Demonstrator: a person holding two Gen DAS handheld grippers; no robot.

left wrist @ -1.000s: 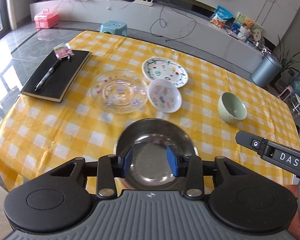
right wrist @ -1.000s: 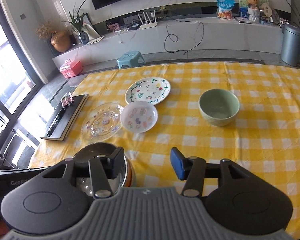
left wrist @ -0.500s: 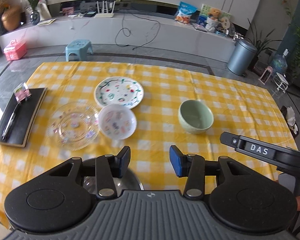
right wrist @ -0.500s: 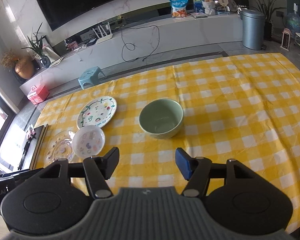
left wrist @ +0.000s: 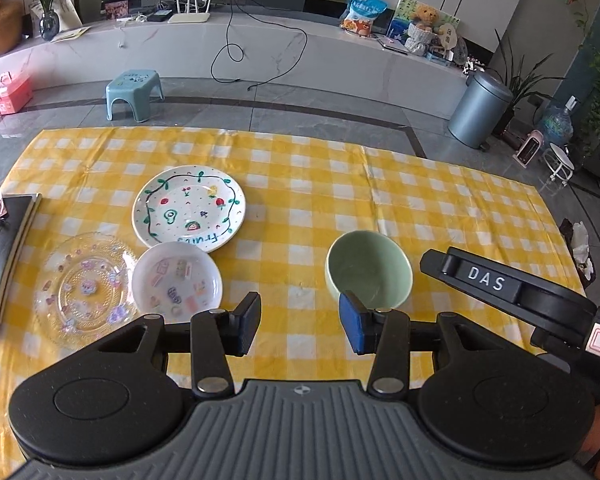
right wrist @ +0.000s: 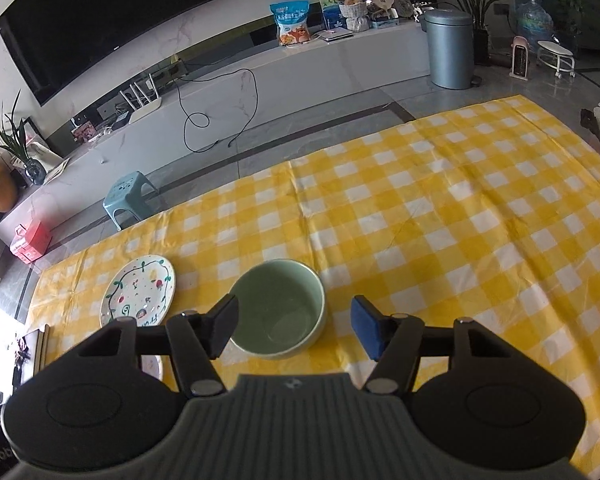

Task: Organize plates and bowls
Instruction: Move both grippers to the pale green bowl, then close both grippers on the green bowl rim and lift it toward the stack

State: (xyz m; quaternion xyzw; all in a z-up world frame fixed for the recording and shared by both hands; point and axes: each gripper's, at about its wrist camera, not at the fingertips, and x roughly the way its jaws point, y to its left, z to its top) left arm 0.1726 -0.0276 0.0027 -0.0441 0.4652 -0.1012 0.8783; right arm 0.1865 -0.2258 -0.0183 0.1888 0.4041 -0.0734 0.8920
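Green bowl [right wrist: 278, 310]: sitting alone on the worktop [right wrist: 460, 240], right of the plates.
Right gripper [right wrist: 294, 326]: I am holding it empty, jaws just widened, approaching.
Left gripper [left wrist: 298, 324]: I am carrying it empty, half-open.
Next: straddling the rim, closing.

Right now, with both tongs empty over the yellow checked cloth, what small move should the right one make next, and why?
Probably ease the right tongs forward and down so one finger goes inside the pale green ceramic bowl's rim and one outside. The bowl sits directly ahead between the open fingers, which have just been widening, with nothing gripped, apart from the plates.
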